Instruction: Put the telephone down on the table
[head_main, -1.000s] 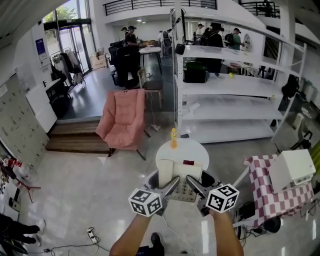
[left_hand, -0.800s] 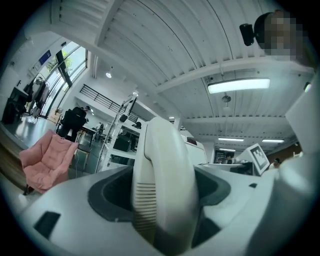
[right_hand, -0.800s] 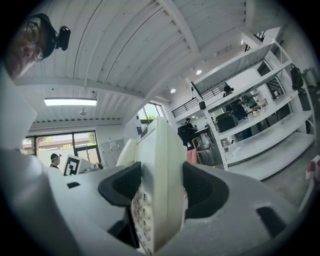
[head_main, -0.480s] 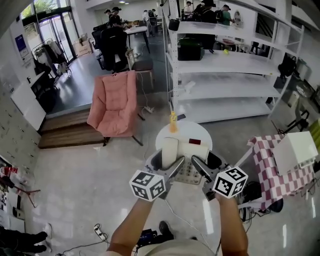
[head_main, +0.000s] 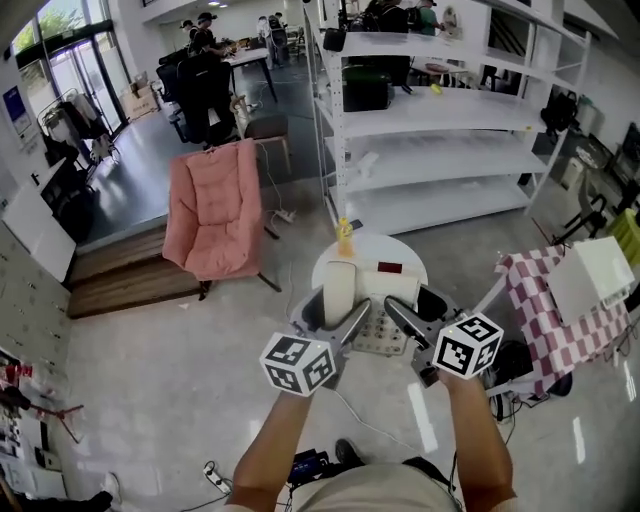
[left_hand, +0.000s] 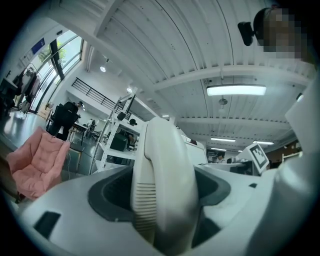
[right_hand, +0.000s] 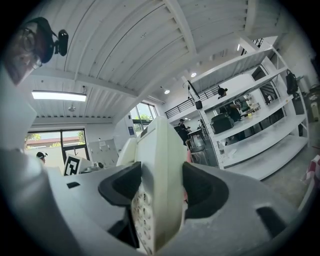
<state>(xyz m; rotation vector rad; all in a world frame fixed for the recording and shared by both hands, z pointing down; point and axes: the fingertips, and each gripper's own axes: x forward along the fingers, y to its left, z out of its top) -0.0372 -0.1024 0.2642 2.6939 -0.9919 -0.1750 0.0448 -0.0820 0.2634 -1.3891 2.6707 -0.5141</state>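
Note:
A cream desk telephone (head_main: 372, 312) hangs in the air between both grippers, over the near part of a small round white table (head_main: 385, 250). Its handset (head_main: 340, 292) lies in the cradle on the left and the keypad (head_main: 383, 338) faces up. My left gripper (head_main: 346, 326) is shut on the handset side (left_hand: 161, 165). Across from it, my right gripper (head_main: 400, 320) is shut on the keypad side (right_hand: 156, 165). In the gripper views, the left gripper (left_hand: 162, 205) and the right gripper (right_hand: 157, 205) have the phone filling the gap between their jaws.
A yellow bottle (head_main: 345, 238) stands at the table's far edge. A pink chair (head_main: 212, 215) is to the left and white shelving (head_main: 430, 120) behind. A checkered cloth table (head_main: 540, 310) with a white box (head_main: 595, 275) is at the right. The phone cord (head_main: 352, 412) trails to the floor.
The head view has moved forward and tilted down. The phone, still held by both grippers, now overlaps more of the round table. Both grips are unchanged.

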